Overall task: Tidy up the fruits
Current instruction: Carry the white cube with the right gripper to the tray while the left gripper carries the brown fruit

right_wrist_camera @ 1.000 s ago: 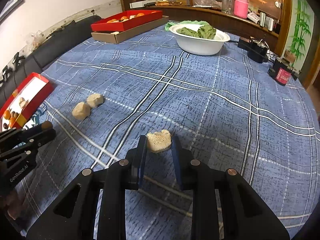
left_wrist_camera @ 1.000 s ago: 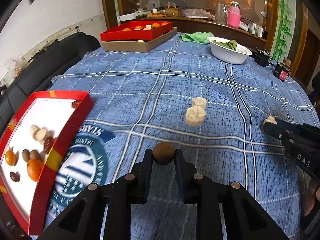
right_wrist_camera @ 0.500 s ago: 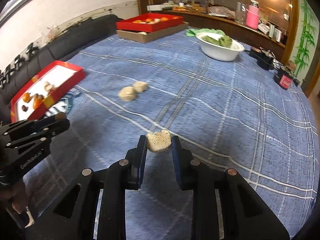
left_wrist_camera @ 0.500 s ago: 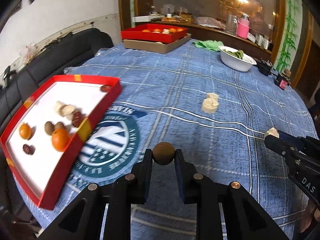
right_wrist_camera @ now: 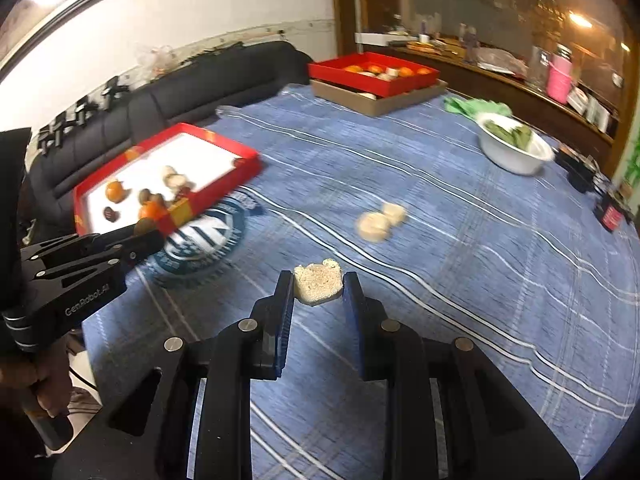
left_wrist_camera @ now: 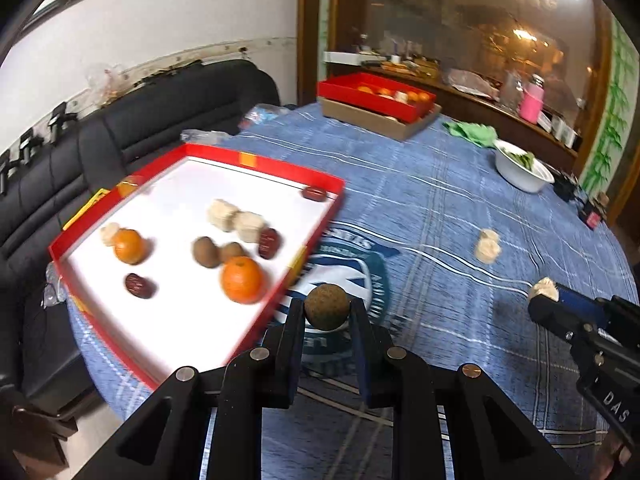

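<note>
My left gripper point(left_wrist_camera: 326, 312) is shut on a round brown fruit point(left_wrist_camera: 327, 307), held above the blue tablecloth just right of the red tray point(left_wrist_camera: 248, 164). The tray has a white floor and holds two oranges point(left_wrist_camera: 241, 279), brown fruits, dark dates and pale pieces. My right gripper point(right_wrist_camera: 318, 290) is shut on a pale crumbly piece point(right_wrist_camera: 318, 287) above the cloth; it also shows in the left wrist view point(left_wrist_camera: 544, 292). Two pale pieces point(right_wrist_camera: 374, 226) lie on the cloth ahead of it. The left gripper point(right_wrist_camera: 148, 236) shows at the left of the right wrist view, beside the tray point(right_wrist_camera: 224, 188).
A second red tray on a cardboard box point(left_wrist_camera: 376, 100) stands at the far edge. A white bowl of greens point(left_wrist_camera: 520, 170) and a green cloth point(left_wrist_camera: 472, 132) are at the far right. A black sofa point(left_wrist_camera: 120, 128) lies beyond the table's left edge.
Both grippers have lifted and swung left toward the red tray, each keeping its piece. The tray now sits much nearer and fuller in both views.
</note>
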Demonstrator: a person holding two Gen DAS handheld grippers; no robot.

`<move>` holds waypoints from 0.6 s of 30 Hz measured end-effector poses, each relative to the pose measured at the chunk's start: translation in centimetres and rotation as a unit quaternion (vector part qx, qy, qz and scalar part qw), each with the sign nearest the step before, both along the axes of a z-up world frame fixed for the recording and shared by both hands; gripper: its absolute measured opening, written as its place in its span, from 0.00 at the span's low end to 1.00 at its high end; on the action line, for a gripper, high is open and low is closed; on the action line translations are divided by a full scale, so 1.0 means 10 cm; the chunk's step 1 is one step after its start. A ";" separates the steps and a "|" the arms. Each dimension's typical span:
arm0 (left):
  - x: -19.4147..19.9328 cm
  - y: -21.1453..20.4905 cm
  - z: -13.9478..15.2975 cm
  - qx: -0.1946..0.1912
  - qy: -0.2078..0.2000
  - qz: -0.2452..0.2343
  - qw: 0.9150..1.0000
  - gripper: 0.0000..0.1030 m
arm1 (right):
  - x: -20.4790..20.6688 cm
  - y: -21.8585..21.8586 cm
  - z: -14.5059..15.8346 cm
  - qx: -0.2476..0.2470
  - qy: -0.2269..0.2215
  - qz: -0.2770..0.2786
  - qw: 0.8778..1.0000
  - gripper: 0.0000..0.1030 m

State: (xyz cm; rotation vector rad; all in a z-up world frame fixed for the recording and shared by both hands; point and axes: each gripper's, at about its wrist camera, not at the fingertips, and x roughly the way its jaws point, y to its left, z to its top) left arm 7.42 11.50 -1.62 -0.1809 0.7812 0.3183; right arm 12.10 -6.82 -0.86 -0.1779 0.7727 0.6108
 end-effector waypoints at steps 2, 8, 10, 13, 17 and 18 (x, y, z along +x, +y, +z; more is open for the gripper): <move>-0.02 0.08 0.02 0.002 -0.003 0.010 1.000 0.21 | -0.02 0.14 0.02 0.003 -0.001 0.014 1.000 0.23; -0.04 0.38 0.07 0.004 -0.004 0.043 0.999 0.21 | -0.05 0.58 0.09 0.012 -0.006 0.054 0.998 0.23; -0.04 0.49 0.09 0.006 -0.004 0.054 0.999 0.21 | -0.05 0.71 0.11 0.015 -0.008 0.065 0.998 0.23; -0.02 0.68 0.10 0.007 -0.005 0.073 0.997 0.21 | -0.04 0.92 0.14 0.019 -0.010 0.079 0.997 0.23; 0.01 1.01 0.07 0.005 -0.001 0.106 0.994 0.21 | 0.01 1.23 0.17 0.025 -0.012 0.097 0.995 0.23; 0.02 1.09 0.06 0.005 0.000 0.114 0.993 0.21 | 0.02 1.29 0.17 0.026 -0.010 0.100 0.995 0.23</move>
